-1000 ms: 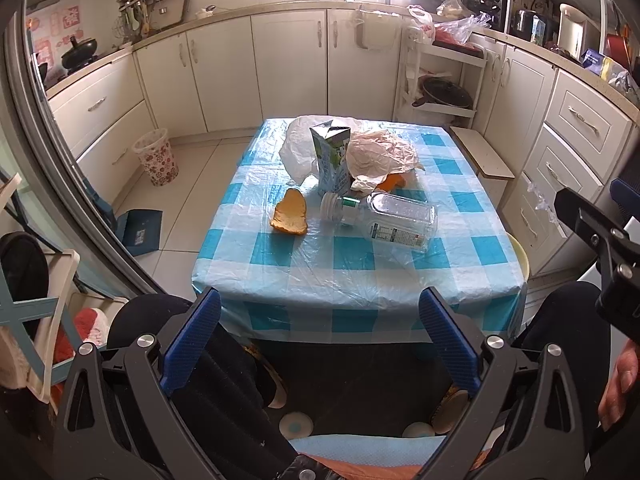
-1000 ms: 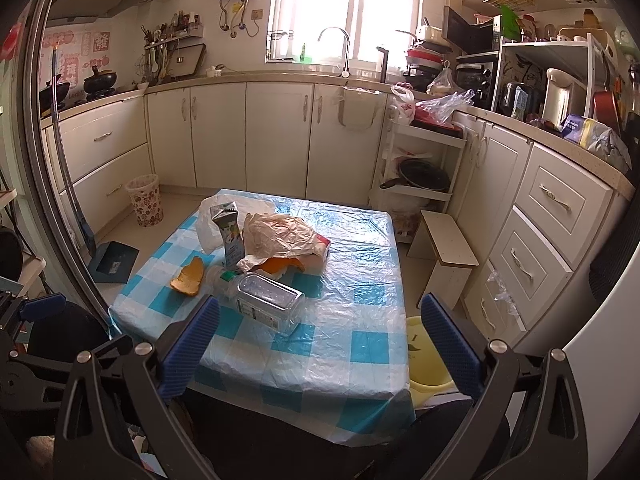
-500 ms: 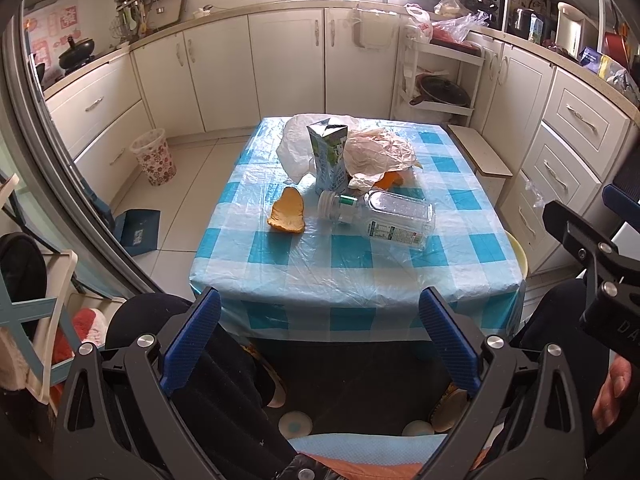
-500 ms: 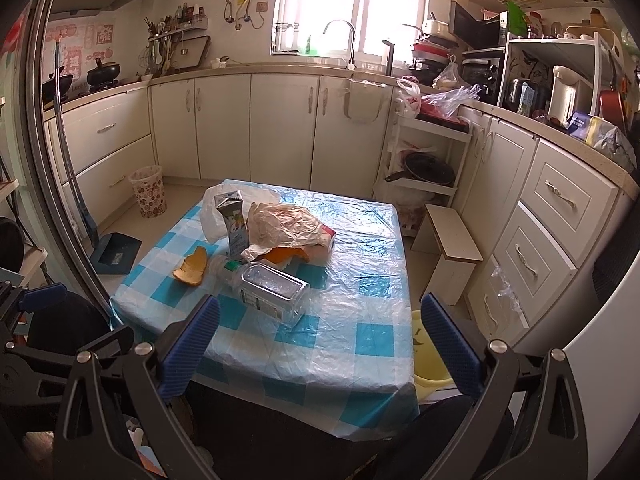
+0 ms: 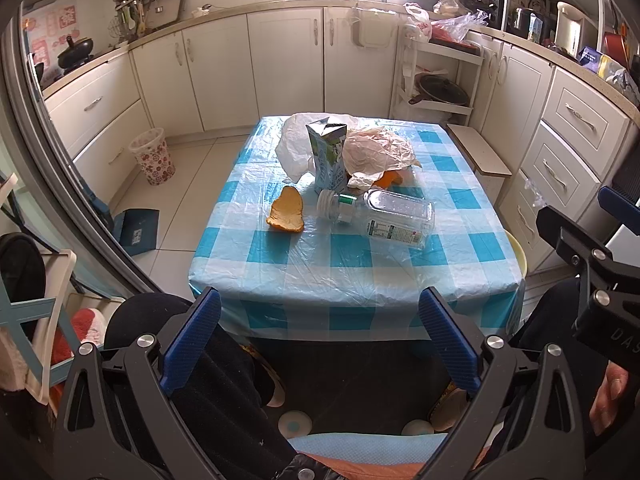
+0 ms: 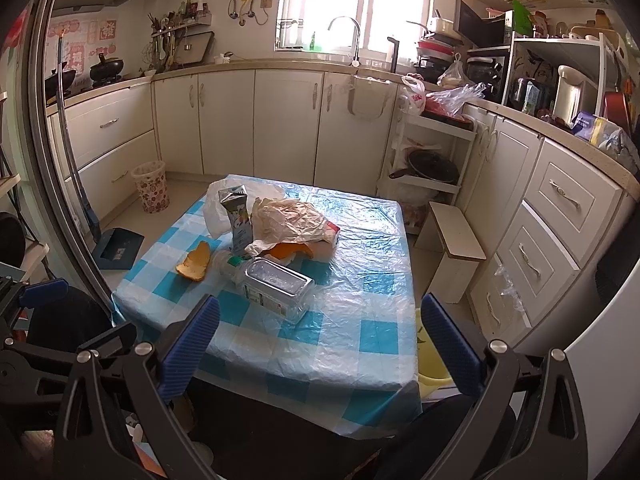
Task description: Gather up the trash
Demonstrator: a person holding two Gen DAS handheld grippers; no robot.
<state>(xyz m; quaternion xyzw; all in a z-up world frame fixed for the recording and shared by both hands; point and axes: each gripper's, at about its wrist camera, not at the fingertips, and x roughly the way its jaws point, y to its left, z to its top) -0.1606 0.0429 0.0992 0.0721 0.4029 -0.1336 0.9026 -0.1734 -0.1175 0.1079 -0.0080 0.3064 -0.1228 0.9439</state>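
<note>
Orange peel (image 5: 390, 178): I see it mostly buried under crumpled paper (image 5: 378, 150).
Bottle label (image 5: 394, 233): print too small for me.

— What do we have on the table (image 5: 360, 276)?

— Near the middle a carton (image 5: 327, 157) stands upright. Behind it and to its left lies a plastic bag (image 5: 294, 148); to its right, touching it, a heap of crumpled paper (image 5: 380, 150).

— And in front?

— A bottle (image 5: 384, 213) lies on its side just before the carton, cap end to the left. Left of the cap we see a peel (image 5: 287, 211), lying apart from it.

— Off the table?

— A waste basket (image 5: 153, 156) stands on the floor to the left by the cabinets, a dustpan (image 5: 134, 232) nearer us, and a stool (image 6: 458, 248) to the right.
</note>
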